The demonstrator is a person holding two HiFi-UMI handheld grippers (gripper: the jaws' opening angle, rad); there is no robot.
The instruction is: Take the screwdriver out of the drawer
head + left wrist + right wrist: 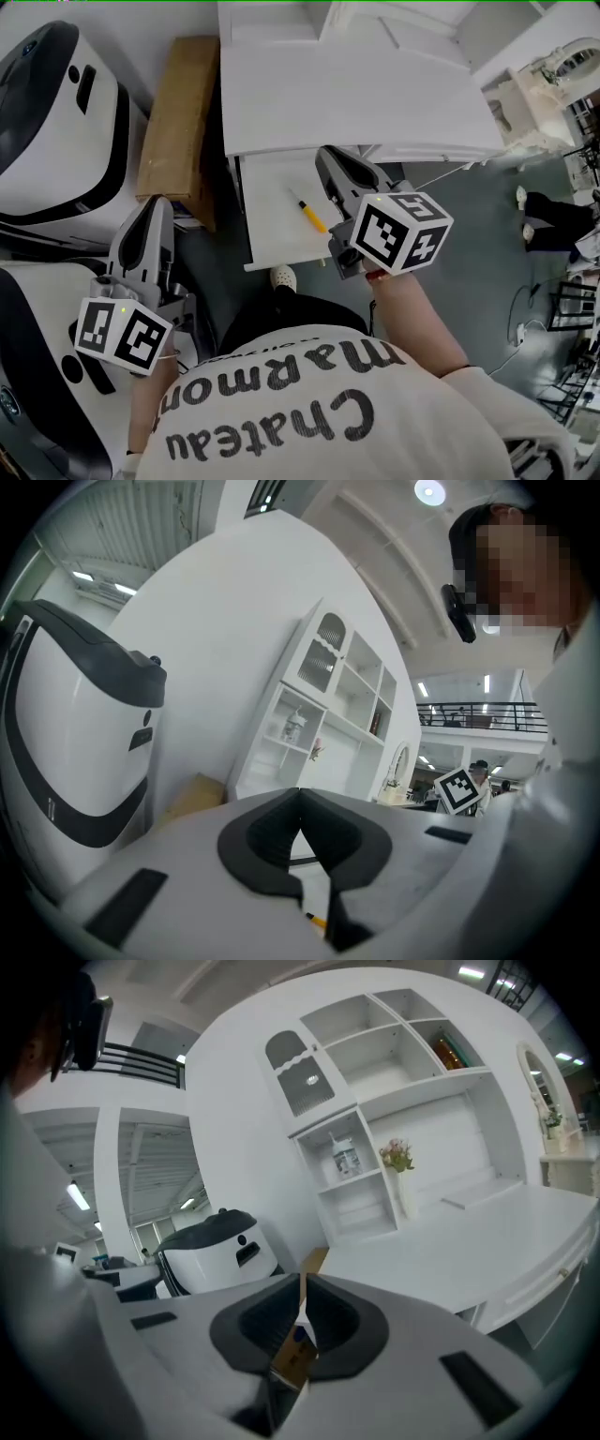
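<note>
Under the white bench (pixel 375 103) the drawer (pixel 267 234) stands pulled out, and the screwdriver (pixel 308 213), with its yellow handle, lies loose on the drawer's floor, slanted, touched by nothing. The right gripper (pixel 331 161) hangs over the drawer's right side, just beside the screwdriver, with its jaws pressed together and nothing between them. The left gripper (pixel 155 204) is well apart to the left, near a cardboard box (pixel 178 112), its jaws likewise closed and empty. With the drawer already open, the step in hand looks like the reach for the tool; the grasp has not yet begun. The next move would call for the right jaws to spread, come down astride the yellow handle, the thickest part, close firmly on it, and lift it clear of the drawer's front wall.
</note>
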